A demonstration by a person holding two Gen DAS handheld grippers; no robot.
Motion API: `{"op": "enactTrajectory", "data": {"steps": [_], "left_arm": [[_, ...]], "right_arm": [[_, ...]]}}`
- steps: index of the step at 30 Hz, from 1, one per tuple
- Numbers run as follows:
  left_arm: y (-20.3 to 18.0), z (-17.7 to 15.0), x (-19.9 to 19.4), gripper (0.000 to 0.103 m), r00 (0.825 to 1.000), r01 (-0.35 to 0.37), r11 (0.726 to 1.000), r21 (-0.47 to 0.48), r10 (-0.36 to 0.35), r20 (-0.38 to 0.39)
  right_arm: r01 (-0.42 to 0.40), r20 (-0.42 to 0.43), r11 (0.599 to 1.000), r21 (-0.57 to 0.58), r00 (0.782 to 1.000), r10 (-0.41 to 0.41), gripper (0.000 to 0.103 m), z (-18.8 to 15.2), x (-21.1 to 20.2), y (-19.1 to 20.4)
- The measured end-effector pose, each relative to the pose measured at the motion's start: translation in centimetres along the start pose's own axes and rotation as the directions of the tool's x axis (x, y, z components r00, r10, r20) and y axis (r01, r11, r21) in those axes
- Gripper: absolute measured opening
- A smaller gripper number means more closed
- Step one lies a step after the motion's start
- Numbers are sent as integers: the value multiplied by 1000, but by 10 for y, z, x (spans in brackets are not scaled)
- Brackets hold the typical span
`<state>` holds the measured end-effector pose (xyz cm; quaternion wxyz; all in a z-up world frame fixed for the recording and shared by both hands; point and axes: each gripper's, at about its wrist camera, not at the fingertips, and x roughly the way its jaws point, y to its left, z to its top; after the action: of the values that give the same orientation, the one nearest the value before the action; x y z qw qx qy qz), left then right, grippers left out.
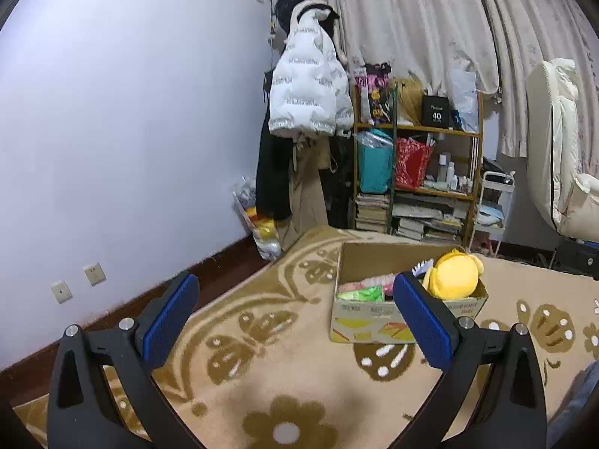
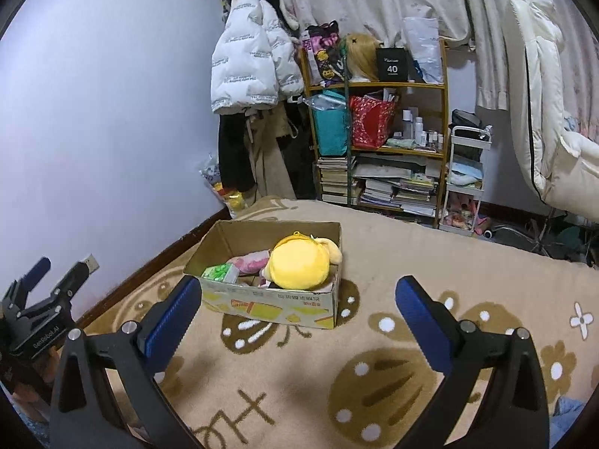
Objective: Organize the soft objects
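- Seemingly idle, the left tool [image 1: 295,314] in the left wrist view hung above the patterned rug [image 1: 284,381] with its blue-padded fingers [image 1: 170,321] spread wide and nothing between them.
- Ahead of it and toward the right, a cardboard box [image 1: 374,318] sat on the rug, its near right part hidden behind the right-hand finger.
- Inside the box lay a yellow plush toy [image 1: 451,275] against the right end, with a pink soft item [image 1: 365,284] and a green packet [image 1: 361,293] to its left.
- Behind the box stood a wooden shelf [image 1: 415,129] crowded with bags and stacked books, and a white puffer jacket [image 1: 307,78] hung beside it on the wall.

- Likewise, in the right wrist view, the right tool [image 2: 297,312] was held over the rug [image 2: 299,385] with its fingers [image 2: 170,321] far apart and empty.
- The cardboard box [image 2: 269,305] rested just beyond the left finger, open at the top.
- The yellow plush toy [image 2: 299,267] filled the right half of the box, rising to about its rim; the pink soft item [image 2: 252,260] and the green packet [image 2: 219,273] lay to the left of it.
- At the far left edge the left tool [image 2: 56,280] showed from the side, apart from the box.
- The shelf [image 2: 378,86] and the jacket [image 2: 251,60] stood against the back wall, with a white chair [image 2: 543,112] at the right.
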<state>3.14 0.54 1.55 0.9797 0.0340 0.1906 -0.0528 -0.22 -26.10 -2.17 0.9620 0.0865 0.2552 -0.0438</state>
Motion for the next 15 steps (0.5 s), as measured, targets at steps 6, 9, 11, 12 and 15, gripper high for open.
{"op": "enactTrajectory", "data": {"steps": [6,9,11,12,15], "left_arm": [[1,-6,3,102,1000,-4,1000,4,4,-10],[-1,-6,2,102,1000,15,1000,13,-15,-10],[-2,-7,2,102,1000,19,1000,23,-19,-11],[-3,-8,1,102,1000,24,999,28,-24,-11],[-5,-8,0,102,1000,29,999,38,-28,-8]], "right_arm": [[3,-4,1000,5,1000,-3,103,-3,3,-2],[8,-7,1000,-3,1000,-8,103,-4,3,-1],[9,-9,1000,-4,1000,-9,103,-5,4,-1],[10,-8,1000,-3,1000,-10,103,-5,4,0],[11,-7,1000,-3,1000,-11,103,-4,4,0]]}}
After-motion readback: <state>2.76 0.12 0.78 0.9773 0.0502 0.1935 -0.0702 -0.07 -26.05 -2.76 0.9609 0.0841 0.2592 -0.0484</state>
